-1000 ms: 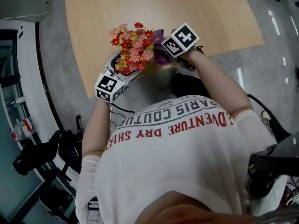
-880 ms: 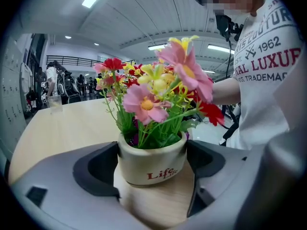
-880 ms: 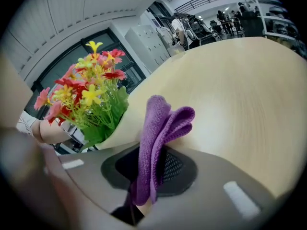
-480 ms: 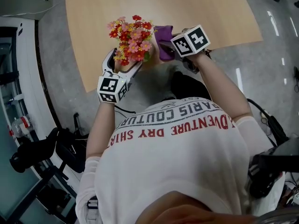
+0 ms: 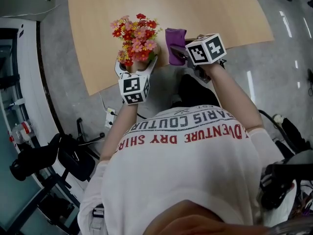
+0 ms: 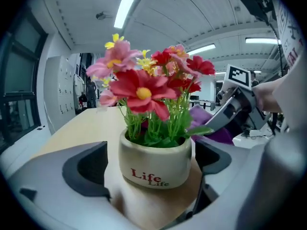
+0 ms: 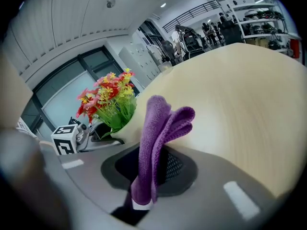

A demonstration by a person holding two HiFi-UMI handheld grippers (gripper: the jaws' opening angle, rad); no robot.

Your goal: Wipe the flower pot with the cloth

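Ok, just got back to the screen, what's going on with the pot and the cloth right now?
A person works with a gripper in each hand at the near edge of the wooden table. The left gripper sits around the flower pot, which stands on the table. Its jaws have just been opening and do not seem to press on the pot. The right gripper is clamped on the purple cloth, held beside the flowers and clear of the pot.

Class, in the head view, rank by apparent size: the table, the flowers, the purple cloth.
Largest to smallest:
1. table
2. flowers
3. purple cloth
The flowers rise nearer the camera, which may enlarge them somewhat.
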